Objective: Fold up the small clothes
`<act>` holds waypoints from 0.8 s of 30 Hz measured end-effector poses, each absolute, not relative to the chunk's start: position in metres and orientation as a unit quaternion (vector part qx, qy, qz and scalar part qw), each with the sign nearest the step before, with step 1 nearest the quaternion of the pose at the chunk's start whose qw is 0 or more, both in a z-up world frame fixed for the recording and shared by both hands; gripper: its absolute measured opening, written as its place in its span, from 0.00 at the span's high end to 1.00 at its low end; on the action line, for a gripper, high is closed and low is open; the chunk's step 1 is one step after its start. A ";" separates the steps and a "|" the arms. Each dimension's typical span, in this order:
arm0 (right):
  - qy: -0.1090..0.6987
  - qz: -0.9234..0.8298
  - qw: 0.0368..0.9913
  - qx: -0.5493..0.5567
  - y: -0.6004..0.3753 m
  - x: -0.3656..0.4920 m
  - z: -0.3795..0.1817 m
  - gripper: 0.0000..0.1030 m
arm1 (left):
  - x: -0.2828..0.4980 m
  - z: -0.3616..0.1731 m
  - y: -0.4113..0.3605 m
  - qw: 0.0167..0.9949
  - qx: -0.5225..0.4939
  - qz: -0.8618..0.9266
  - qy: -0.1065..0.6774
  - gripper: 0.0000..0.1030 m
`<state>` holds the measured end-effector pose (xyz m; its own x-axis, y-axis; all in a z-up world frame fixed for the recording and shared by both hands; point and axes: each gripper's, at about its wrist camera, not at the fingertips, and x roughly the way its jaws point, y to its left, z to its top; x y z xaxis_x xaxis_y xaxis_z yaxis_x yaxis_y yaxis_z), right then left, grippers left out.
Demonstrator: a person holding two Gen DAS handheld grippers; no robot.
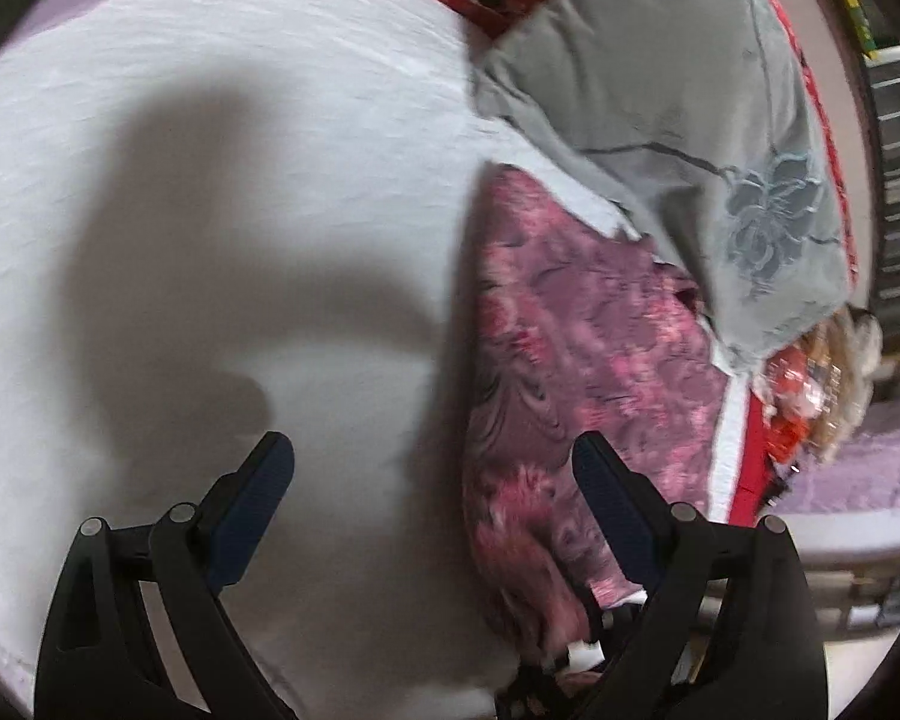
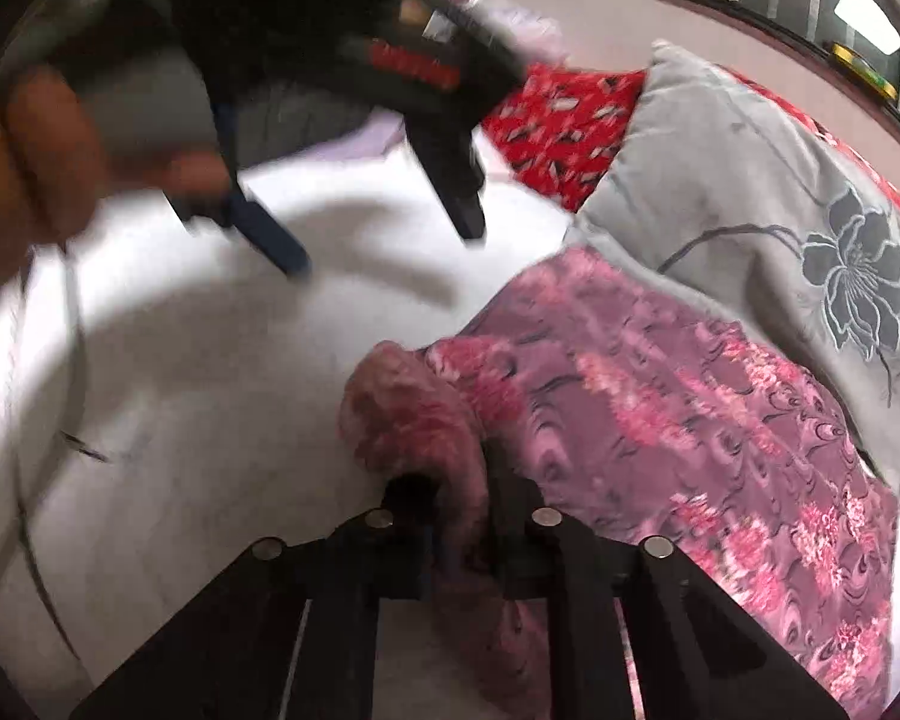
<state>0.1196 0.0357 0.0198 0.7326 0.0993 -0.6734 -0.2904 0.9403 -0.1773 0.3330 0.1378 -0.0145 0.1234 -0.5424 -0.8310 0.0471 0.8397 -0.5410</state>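
R gripper [image 2: 459, 540] jaws clenched on pink cloth [image 2: 660, 420], frame centre; L gripper [image 1: 432, 480] jaws released over white sheet [image 1: 210, 180].

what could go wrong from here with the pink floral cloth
The right hand-held gripper pinches only a bunched edge of the pink floral cloth, so it may slip out or drag the rest into a crumpled heap. The left hand-held gripper is open above the white sheet and could catch sheet along with cloth. The grey pillow overlaps the cloth's far edge and might snag it.
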 end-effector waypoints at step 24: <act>0.285 0.094 0.954 0.020 -0.069 0.076 0.086 0.90 | 0.315 0.059 -0.014 0.762 -0.118 -0.240 0.589 0.89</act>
<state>0.0757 -0.0688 0.0857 0.8201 0.1902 -0.5397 -0.1678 0.9816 0.0908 0.3151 -0.0142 0.0586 0.1895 -0.5051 -0.8420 0.2275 0.8568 -0.4628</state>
